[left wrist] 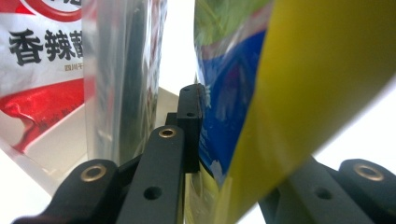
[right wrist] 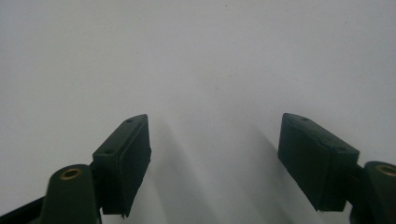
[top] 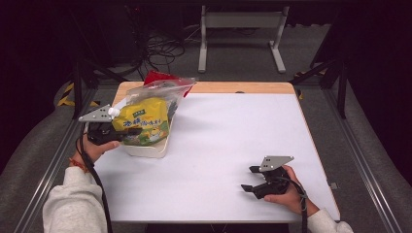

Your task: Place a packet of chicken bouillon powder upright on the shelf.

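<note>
Tabletop (top: 233, 160): white surface with a wooden far edge; the work sits at its left far corner, the right half bare.
White tray (top: 145, 149): shallow open bin at the left, holding several snack bags standing on end.
Clear bag (top: 163, 90): tall, see-through, at the back of the tray, a red packet (top: 156, 76) behind it.
Yellow pouch (top: 144, 124): leans upright at the tray's near end, long axis running up toward its white spout cap; glossy yellow with a blue and green printed panel.
Key relation: the pouch lies directly between the left jaws, its lower edge side-on to them; the left hand is at it, the right is well apart.
Left gripper (top: 125, 132): jaws pinched on the yellow pouch at its lower left edge.
Right gripper (top: 251, 178): resting low near the tabletop's front right, jaws spread wide with nothing between them.
Judgement: the pouch looks soft and floppy, so lifting straight up along its long axis should clear the tray wall.
</note>
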### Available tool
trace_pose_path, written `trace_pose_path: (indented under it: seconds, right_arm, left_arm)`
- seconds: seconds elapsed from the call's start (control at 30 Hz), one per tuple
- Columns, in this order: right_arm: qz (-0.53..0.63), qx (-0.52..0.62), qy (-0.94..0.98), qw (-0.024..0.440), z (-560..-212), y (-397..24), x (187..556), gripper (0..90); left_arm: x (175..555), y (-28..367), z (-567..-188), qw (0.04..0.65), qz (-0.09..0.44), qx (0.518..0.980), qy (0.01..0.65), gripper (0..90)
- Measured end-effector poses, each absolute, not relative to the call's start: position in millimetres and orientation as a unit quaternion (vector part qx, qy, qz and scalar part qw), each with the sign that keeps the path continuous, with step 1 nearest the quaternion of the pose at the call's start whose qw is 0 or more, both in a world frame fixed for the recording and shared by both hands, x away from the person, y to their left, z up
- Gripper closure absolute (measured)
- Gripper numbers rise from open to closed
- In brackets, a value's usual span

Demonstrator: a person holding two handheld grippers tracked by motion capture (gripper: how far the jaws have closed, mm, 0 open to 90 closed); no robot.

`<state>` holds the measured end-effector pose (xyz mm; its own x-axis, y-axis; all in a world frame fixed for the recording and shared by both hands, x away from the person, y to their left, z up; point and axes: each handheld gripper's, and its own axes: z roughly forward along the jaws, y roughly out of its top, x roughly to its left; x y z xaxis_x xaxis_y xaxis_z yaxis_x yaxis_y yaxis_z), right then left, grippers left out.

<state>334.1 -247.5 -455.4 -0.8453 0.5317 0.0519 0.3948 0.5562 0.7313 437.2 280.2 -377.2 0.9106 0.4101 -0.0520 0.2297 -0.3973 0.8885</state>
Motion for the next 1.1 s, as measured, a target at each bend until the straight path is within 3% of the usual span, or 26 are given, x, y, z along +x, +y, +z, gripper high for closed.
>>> trace_pose_path:
  seconds: [0.13,0.27,0.43,0.63,1.1]
  right_arm:
    - [0.389,0.263,0.878,0.088,-455,-247,334,25.5]
    - [0.389,0.263,0.879,0.086,-456,-247,334,25.4]
    - [0.391,0.264,0.878,0.084,-456,-247,335,25.4]
    - [0.391,0.262,0.879,0.08,-456,-245,335,25.4]
    - [0.391,0.262,0.879,0.079,-456,-246,335,25.3]
  left_arm:
    - [431,283,-380,0.522,0.096,0.827,0.184,78.6]
    - [427,286,-380,0.488,0.126,0.838,0.21,61.0]
    - [420,297,-390,0.484,0.148,0.831,0.233,59.0]
    - [419,301,-400,0.51,0.12,0.824,0.217,72.8]
    - [422,295,-391,0.469,0.094,0.853,0.209,75.1]
